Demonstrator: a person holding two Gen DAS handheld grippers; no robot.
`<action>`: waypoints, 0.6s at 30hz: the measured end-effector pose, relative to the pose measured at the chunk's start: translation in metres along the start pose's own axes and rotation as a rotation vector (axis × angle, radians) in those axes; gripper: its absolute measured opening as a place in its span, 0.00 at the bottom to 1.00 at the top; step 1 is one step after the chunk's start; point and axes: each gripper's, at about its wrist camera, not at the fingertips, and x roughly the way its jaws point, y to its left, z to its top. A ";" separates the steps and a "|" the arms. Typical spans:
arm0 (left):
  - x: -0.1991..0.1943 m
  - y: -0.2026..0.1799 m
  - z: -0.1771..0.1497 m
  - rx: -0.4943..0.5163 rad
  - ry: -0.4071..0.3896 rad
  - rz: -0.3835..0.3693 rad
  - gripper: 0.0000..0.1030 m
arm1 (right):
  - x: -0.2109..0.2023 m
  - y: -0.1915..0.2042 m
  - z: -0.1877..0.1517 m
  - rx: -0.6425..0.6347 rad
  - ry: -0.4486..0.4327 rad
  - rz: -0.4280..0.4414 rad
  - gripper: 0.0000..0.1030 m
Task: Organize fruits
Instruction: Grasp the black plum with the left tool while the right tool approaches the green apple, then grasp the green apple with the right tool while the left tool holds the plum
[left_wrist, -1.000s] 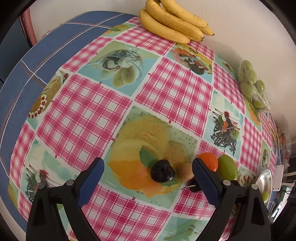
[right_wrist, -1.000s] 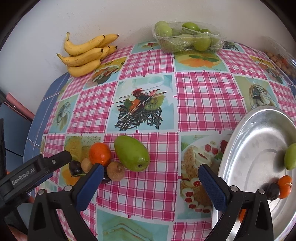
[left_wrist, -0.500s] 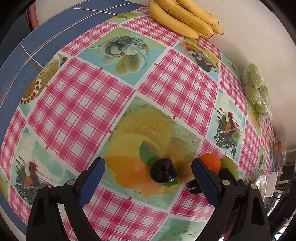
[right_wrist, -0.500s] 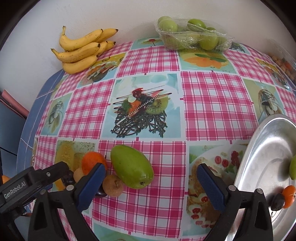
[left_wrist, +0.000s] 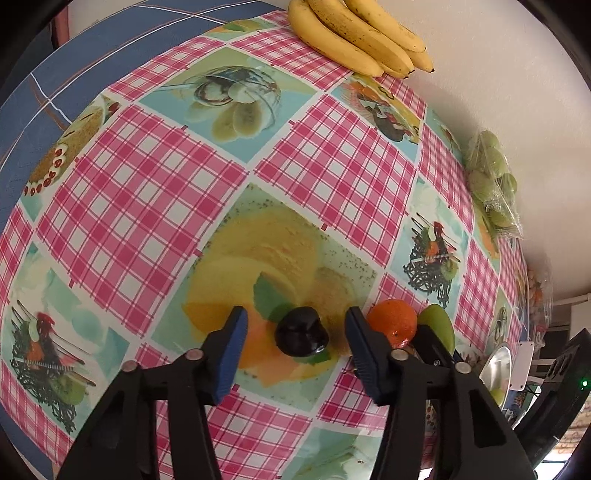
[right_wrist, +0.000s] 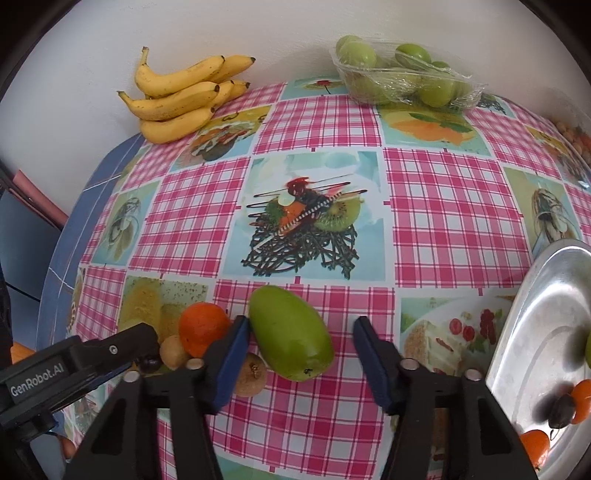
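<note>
A dark plum (left_wrist: 301, 336) lies on the checked tablecloth between the fingers of my left gripper (left_wrist: 296, 325). Its jaws are closing, with a gap on each side of the plum. To the right of it sit a mandarin (left_wrist: 393, 323) and a green mango (left_wrist: 439, 326). In the right wrist view the green mango (right_wrist: 290, 332) lies between the closing jaws of my right gripper (right_wrist: 299, 343). The left pad is at the mango's side; the right pad stands apart. The mandarin (right_wrist: 201, 328), two small brown fruits (right_wrist: 253, 374) and my left gripper (right_wrist: 74, 369) are just left of it.
A metal tray (right_wrist: 535, 325) at the right holds mandarins, a dark plum and a green fruit. Bananas (right_wrist: 177, 96) and a wrapped pack of green fruits (right_wrist: 399, 74) lie along the back wall. The table's blue edge (left_wrist: 55, 92) falls away at the left.
Both grippers' jaws have narrowed from wide open. The right gripper shifted left, so the mango now lies between its fingers. The left gripper stayed over the plum.
</note>
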 end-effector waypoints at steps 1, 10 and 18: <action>-0.001 0.001 -0.001 -0.005 0.002 -0.009 0.49 | 0.000 0.001 0.000 -0.003 0.002 -0.001 0.47; -0.003 0.005 -0.004 -0.032 0.010 -0.034 0.30 | -0.003 -0.002 -0.005 0.009 0.009 0.018 0.41; -0.009 0.000 -0.007 -0.023 -0.007 -0.052 0.29 | -0.012 -0.012 -0.012 0.064 0.034 0.025 0.41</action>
